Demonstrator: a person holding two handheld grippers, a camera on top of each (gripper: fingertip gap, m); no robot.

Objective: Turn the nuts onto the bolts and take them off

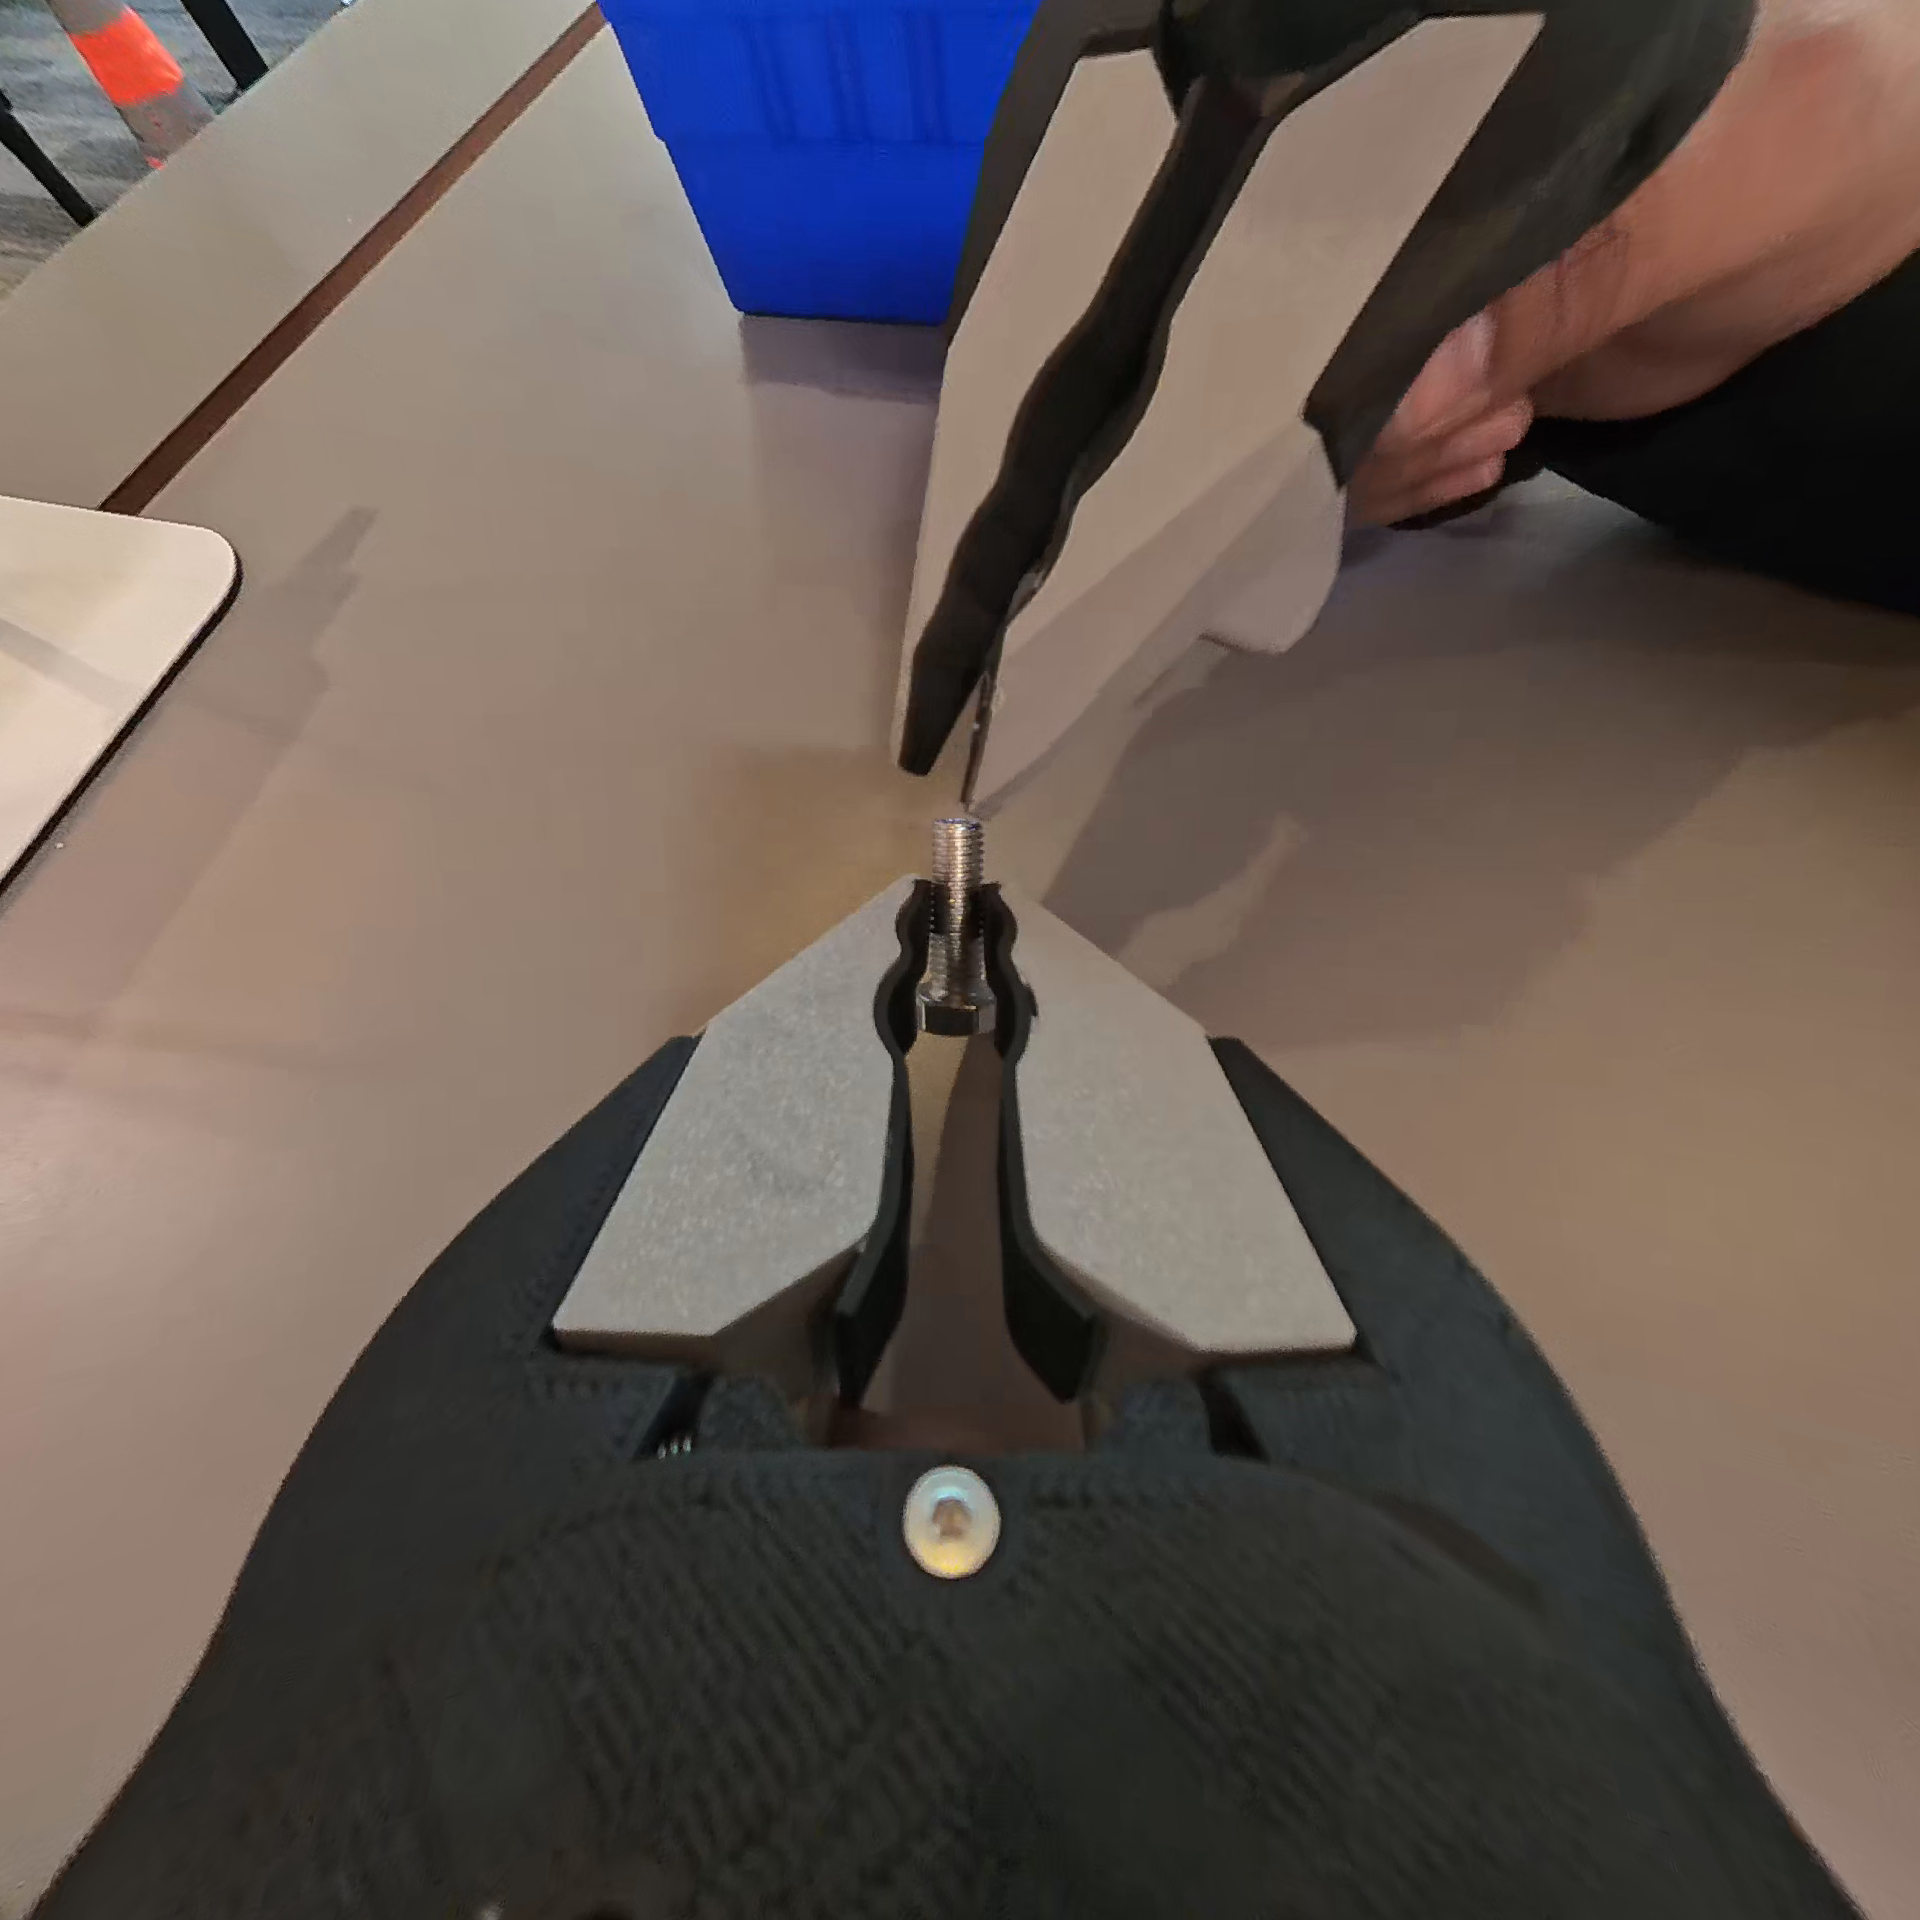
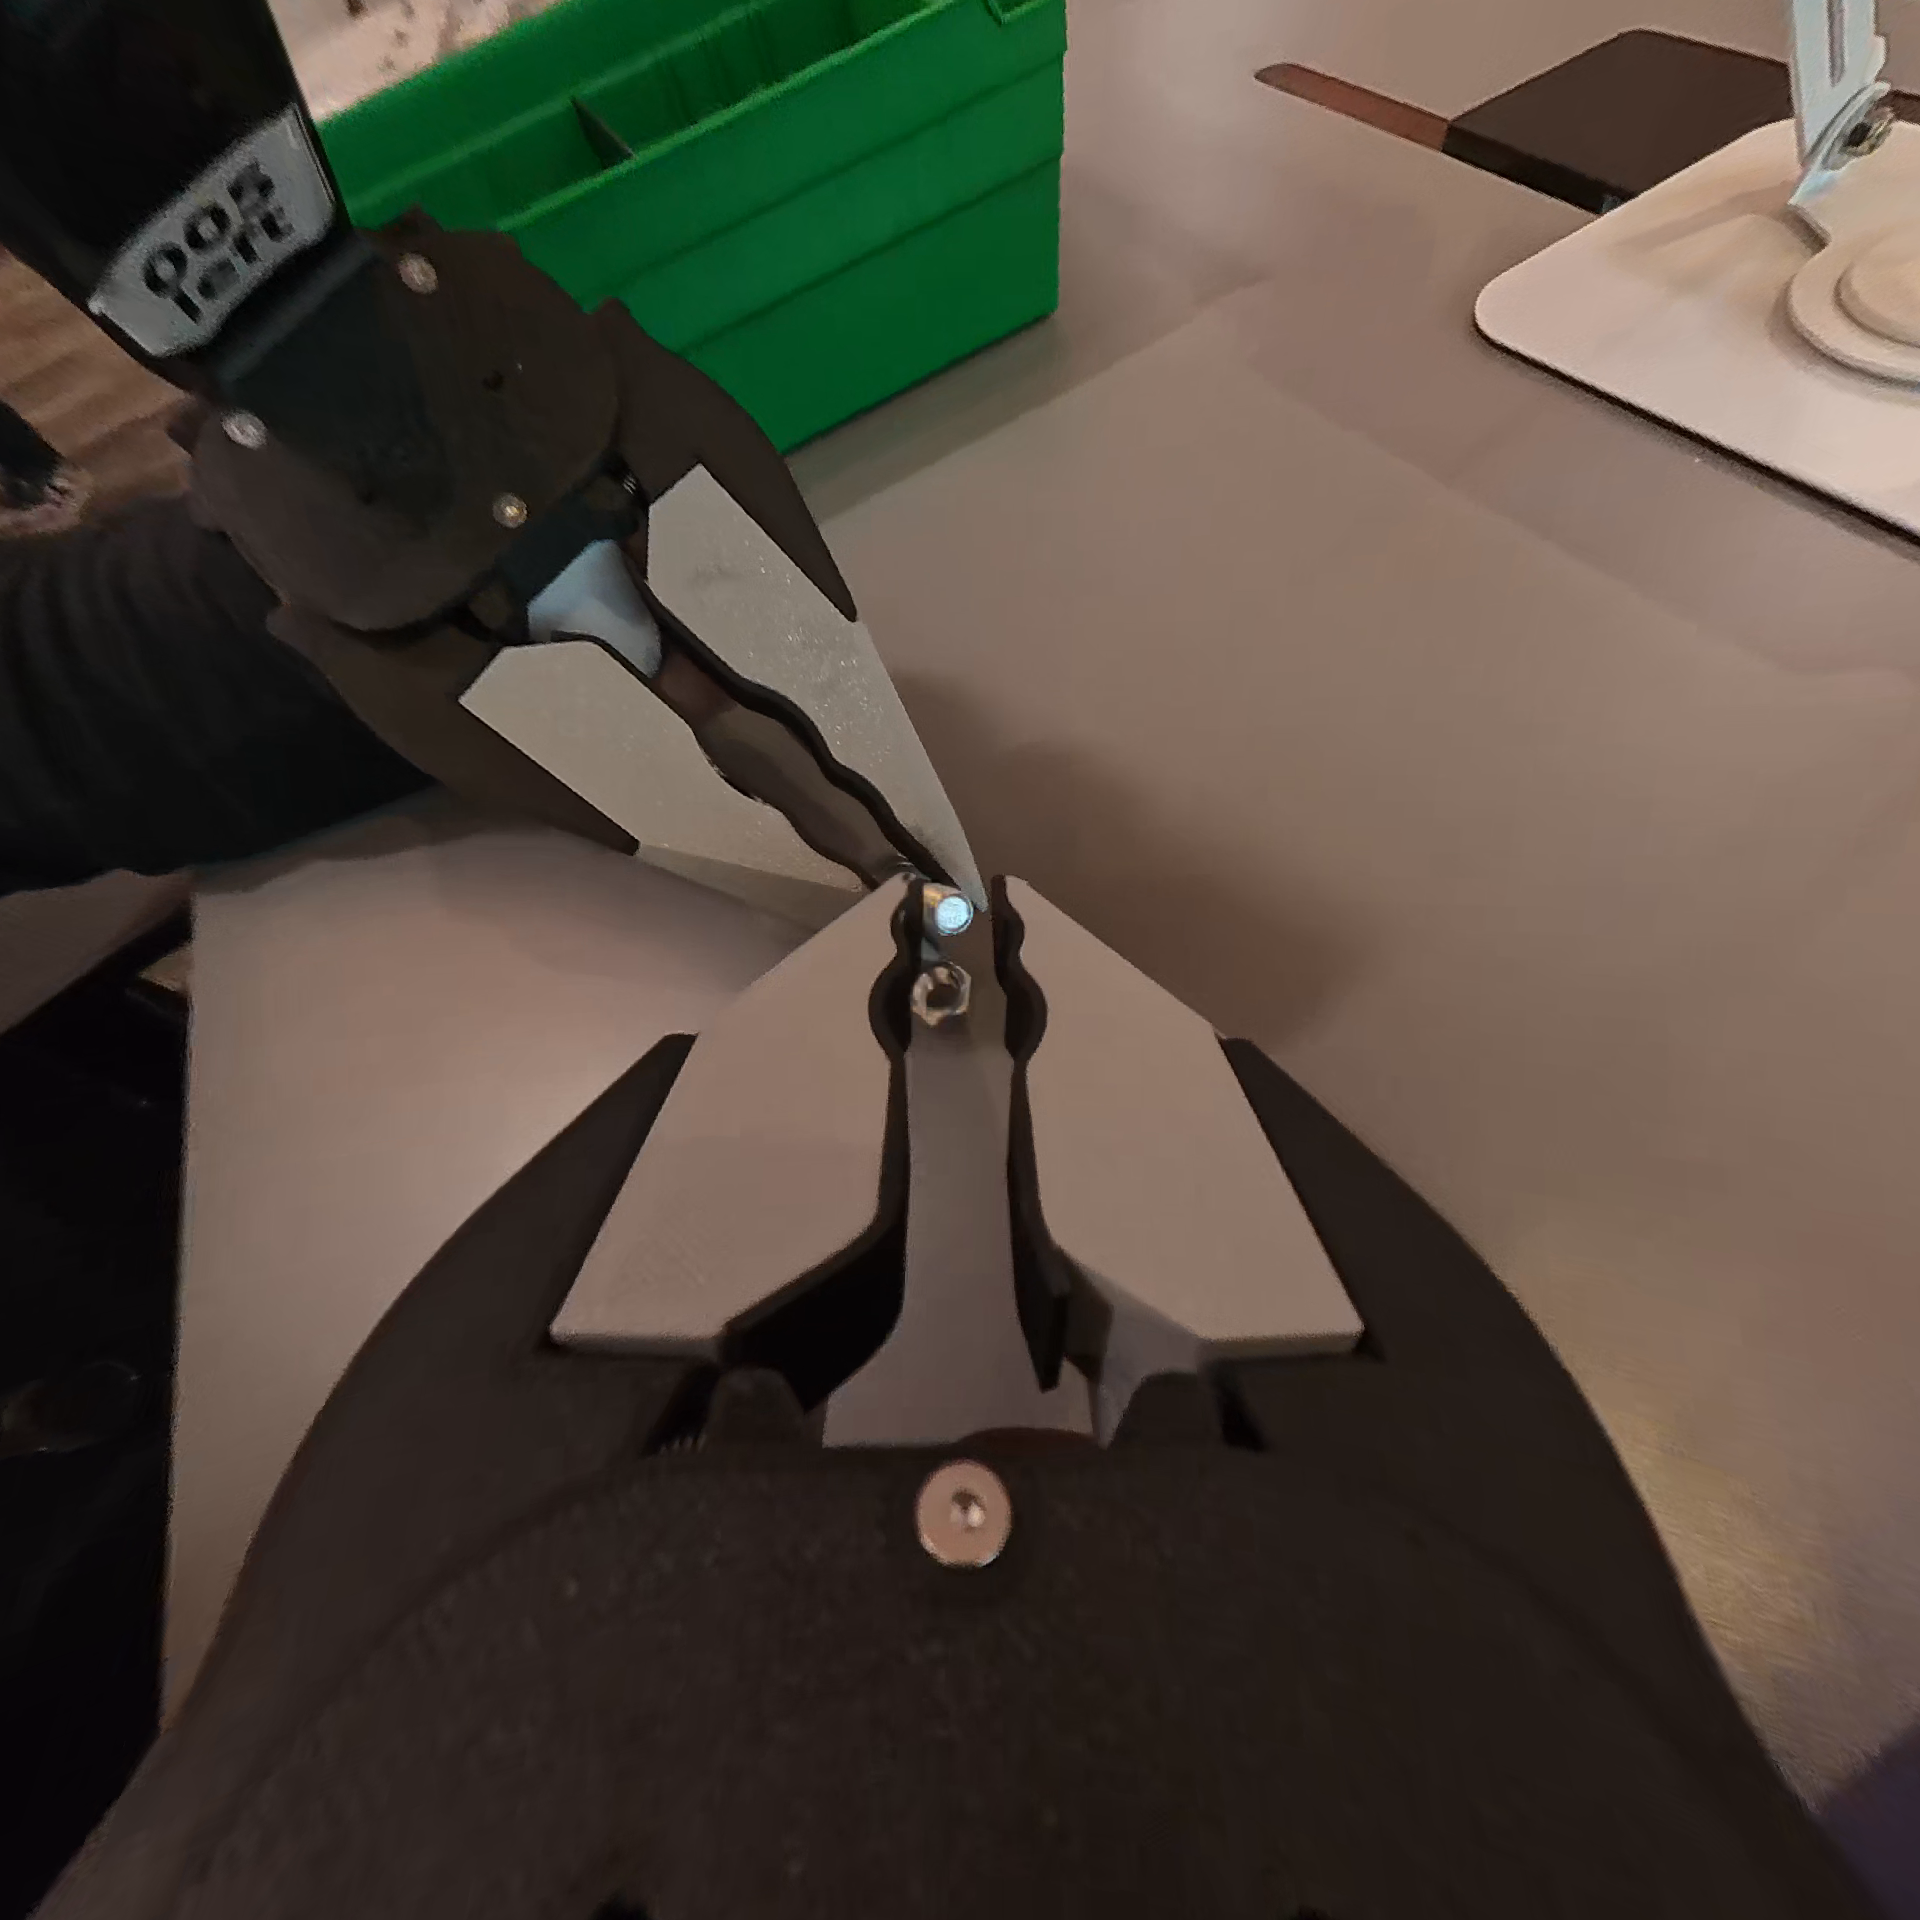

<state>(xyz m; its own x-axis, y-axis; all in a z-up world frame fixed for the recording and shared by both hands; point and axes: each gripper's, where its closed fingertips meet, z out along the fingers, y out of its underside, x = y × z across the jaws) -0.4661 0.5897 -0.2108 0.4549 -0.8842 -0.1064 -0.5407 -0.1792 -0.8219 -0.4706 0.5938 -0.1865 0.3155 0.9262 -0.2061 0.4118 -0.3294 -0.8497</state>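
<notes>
My left gripper (image 1: 956,888) is shut on a steel bolt (image 1: 954,862). The hex head sits between the pads and the threaded end sticks out past the fingertips. My right gripper (image 1: 945,774) comes down from the upper right, its tips just above the bolt's end. In the right wrist view the right gripper (image 2: 954,894) has a narrow gap between its fingers. The bolt's tip (image 2: 951,914) shows in that gap. A small hex nut (image 2: 938,1003) shows just below the tip, close to the left finger and not clamped. The left gripper (image 2: 925,873) reaches in from the upper left.
A blue bin (image 1: 831,156) stands on the grey table (image 1: 520,623) behind the grippers. A green divided bin (image 2: 779,208) stands at the back left in the right wrist view. A white stand base (image 2: 1714,312) lies at the right. A person's hand (image 1: 1507,364) holds the right gripper. The grippers are tip to tip, or close to it.
</notes>
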